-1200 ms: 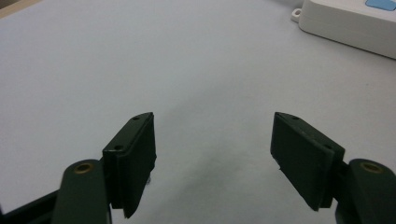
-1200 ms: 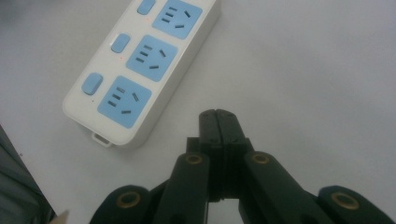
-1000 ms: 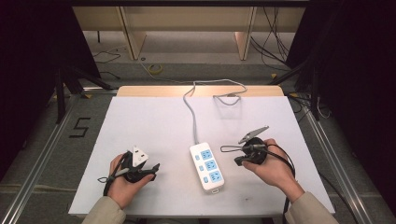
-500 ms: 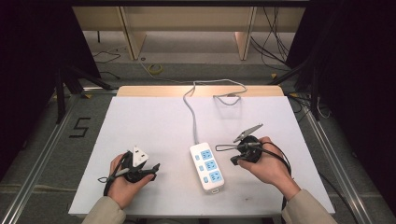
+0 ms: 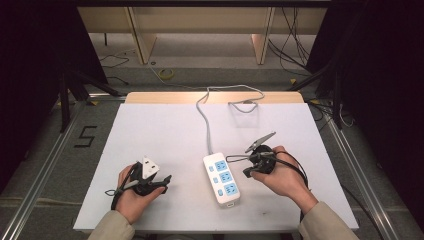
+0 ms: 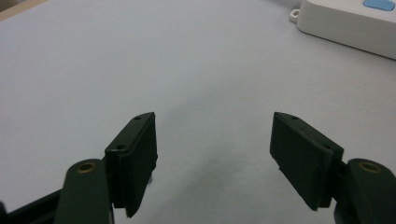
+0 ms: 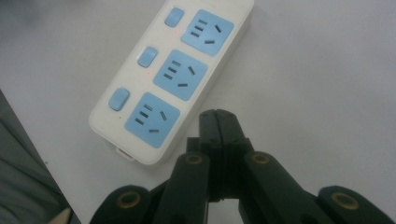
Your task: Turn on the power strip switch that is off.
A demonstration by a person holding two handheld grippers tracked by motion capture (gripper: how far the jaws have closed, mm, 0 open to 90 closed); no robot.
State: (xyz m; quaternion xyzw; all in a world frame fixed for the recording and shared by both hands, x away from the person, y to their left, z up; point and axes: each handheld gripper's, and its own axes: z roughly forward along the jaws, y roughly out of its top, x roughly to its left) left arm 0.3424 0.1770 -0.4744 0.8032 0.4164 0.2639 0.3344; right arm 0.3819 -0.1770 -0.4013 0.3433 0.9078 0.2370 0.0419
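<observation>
Left tongs (image 6: 212, 154) spread wide, empty, over tabletop (image 5: 165, 130). Right tongs (image 7: 218, 126) clenched, empty, just right of power strip (image 7: 175, 74).

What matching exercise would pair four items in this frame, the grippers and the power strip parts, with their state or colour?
Column one:
1. left gripper
2. right gripper
3. white three-socket power strip
4. power strip's socket faces

Column two:
A. blue
B. jaws apart
C. lying flat on the white table
D. jaws pressed together

Pairs: 1-B, 2-D, 3-C, 4-A
</observation>
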